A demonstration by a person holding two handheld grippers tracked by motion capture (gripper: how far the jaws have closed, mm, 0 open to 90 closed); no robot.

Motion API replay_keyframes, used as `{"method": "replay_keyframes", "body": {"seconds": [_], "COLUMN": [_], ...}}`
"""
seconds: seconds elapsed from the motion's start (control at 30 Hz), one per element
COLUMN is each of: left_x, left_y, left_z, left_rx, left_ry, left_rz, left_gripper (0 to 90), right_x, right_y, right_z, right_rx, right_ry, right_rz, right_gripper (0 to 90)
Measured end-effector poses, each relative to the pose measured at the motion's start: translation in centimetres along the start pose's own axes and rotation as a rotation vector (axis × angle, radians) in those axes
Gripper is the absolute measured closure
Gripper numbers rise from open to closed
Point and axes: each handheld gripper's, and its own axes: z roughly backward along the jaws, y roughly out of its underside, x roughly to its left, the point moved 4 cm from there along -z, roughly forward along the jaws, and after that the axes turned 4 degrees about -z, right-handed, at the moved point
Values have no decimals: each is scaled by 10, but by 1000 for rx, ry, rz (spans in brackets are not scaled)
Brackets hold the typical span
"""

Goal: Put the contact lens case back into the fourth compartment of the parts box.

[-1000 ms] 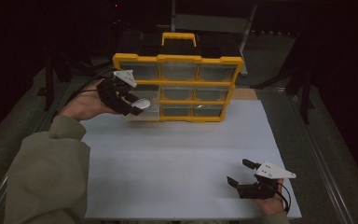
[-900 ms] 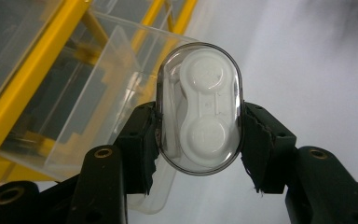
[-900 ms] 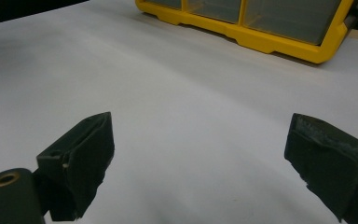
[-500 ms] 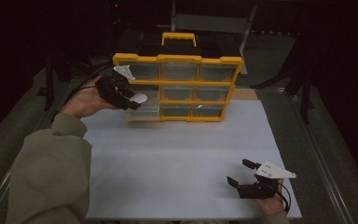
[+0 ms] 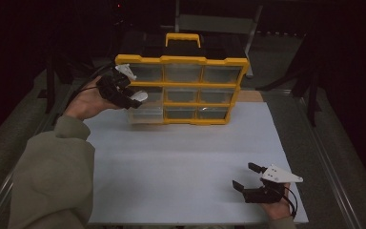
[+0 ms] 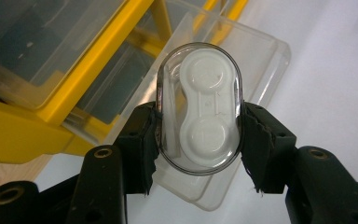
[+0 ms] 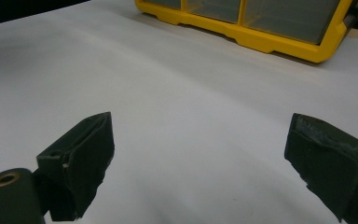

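Held thing: clear oval plastic case with a white two-lobed contact-lens holder inside (image 6: 199, 109), raised above the pulled-out clear plastic drawer (image 5: 145, 114) at the bottom left of the organiser
Left gripper (image 6: 198, 140): both black pads pressed on the case's long sides, clamping it
Organiser: yellow-framed plastic box of clear drawers with a yellow handle (image 5: 183, 86), at the far edge of the white mat (image 5: 186, 167)
Right gripper (image 5: 249, 176): jaws wide apart, nothing between them, near right of the mat

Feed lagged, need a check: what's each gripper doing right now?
Left gripper: closed on the clear contact lens case, above the pulled-out drawer.
Right gripper: open, holding nothing, over the white mat.
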Motion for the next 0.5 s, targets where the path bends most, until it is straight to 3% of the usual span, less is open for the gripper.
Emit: {"method": "replay_keyframes", "body": {"seconds": [0.27,0.37,0.5], "left_x": [0,1,0], "left_y": [-1,-1,-1], "left_z": [-8,-10,-11], "left_rx": [10,5,14], "left_ry": [-3,7,-34], "left_rz": [12,39,59], "left_gripper": [497,478,182], "right_x": [0,0,0], "right_y": [0,0,0], "right_z": [1,1,1], "right_rx": [-2,-2,-2], "right_ry": [1,2,1], "right_rz": [1,1,2], "right_gripper": [78,78,78]}}
